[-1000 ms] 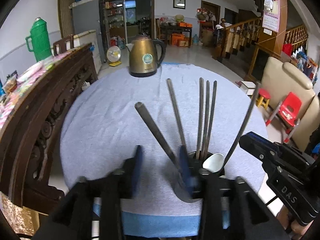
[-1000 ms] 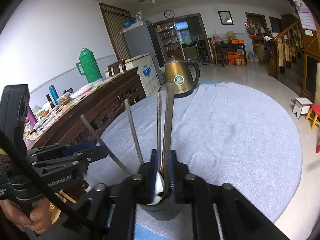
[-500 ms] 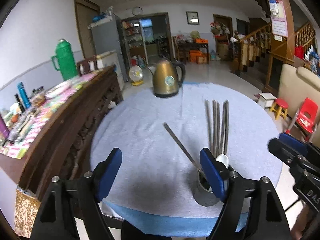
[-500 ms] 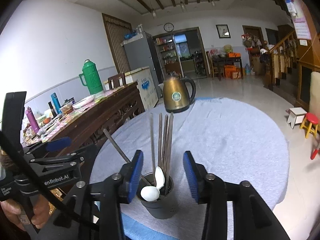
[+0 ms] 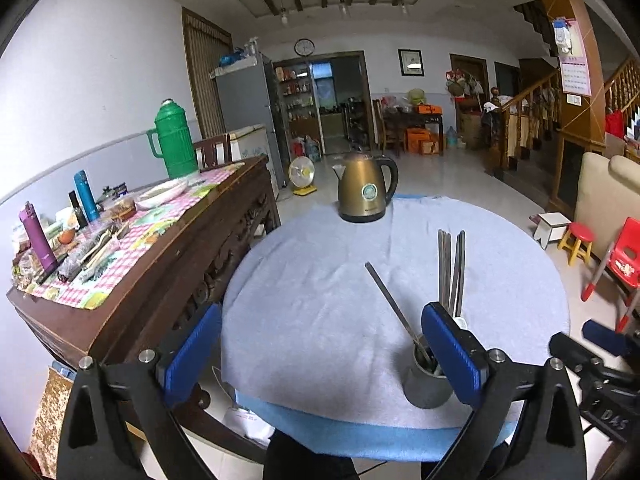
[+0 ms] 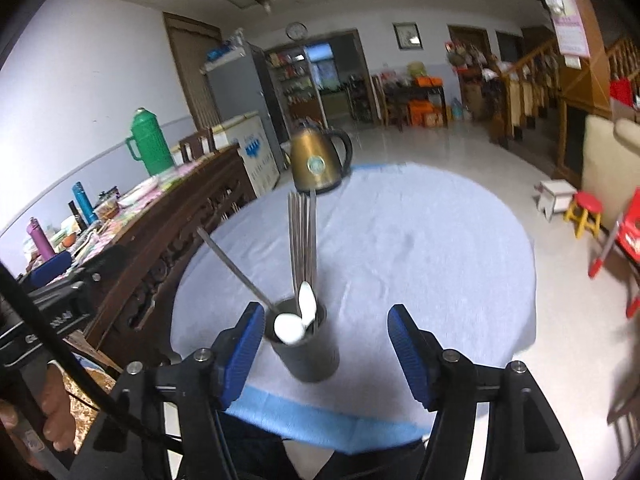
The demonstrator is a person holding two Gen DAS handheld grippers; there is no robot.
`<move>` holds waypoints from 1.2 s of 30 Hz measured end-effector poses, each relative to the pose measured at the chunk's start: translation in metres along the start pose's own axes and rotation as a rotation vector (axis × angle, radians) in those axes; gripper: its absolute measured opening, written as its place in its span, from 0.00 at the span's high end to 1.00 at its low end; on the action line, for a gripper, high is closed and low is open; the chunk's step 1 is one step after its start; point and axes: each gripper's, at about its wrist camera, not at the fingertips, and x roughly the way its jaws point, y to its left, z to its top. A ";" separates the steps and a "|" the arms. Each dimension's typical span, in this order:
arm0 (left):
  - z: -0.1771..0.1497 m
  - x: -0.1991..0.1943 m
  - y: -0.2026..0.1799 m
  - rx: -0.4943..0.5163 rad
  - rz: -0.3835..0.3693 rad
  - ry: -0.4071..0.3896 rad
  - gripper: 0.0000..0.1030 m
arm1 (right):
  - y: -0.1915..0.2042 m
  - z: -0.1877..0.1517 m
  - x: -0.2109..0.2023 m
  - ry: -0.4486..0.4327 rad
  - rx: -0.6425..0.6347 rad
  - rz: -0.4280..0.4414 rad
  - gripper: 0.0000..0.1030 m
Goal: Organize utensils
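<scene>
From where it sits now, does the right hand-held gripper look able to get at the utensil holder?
Probably yes. The right hand-held gripper is open, and the utensil holder stands just ahead between its fingers, with nothing in between. The upright chopsticks and spoons rise above the rim, so a low sideways grasp looks free.

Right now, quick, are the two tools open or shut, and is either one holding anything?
Left tool: open, holding nothing.
Right tool: open, holding nothing; the utensil cup sits on the table just ahead of it.

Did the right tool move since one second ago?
Yes. The right tool, then shut on utensils in the cup, is now open and farther back from it.
</scene>
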 end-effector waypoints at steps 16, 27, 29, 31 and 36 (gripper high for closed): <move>-0.006 0.002 0.008 -0.029 0.023 0.048 0.03 | 0.006 -0.002 0.005 0.011 0.011 -0.025 0.34; -0.006 0.001 0.008 -0.029 0.028 0.036 0.03 | 0.010 -0.002 0.005 0.015 0.000 -0.020 0.34; -0.006 0.000 0.009 -0.032 0.031 0.036 0.03 | 0.010 -0.002 0.005 0.016 -0.001 -0.019 0.34; -0.006 0.000 0.010 -0.037 0.033 0.035 0.03 | 0.011 -0.002 0.005 0.017 -0.005 -0.023 0.34; -0.006 -0.001 0.011 -0.041 0.034 0.035 0.03 | 0.016 -0.002 0.005 0.013 -0.020 -0.027 0.34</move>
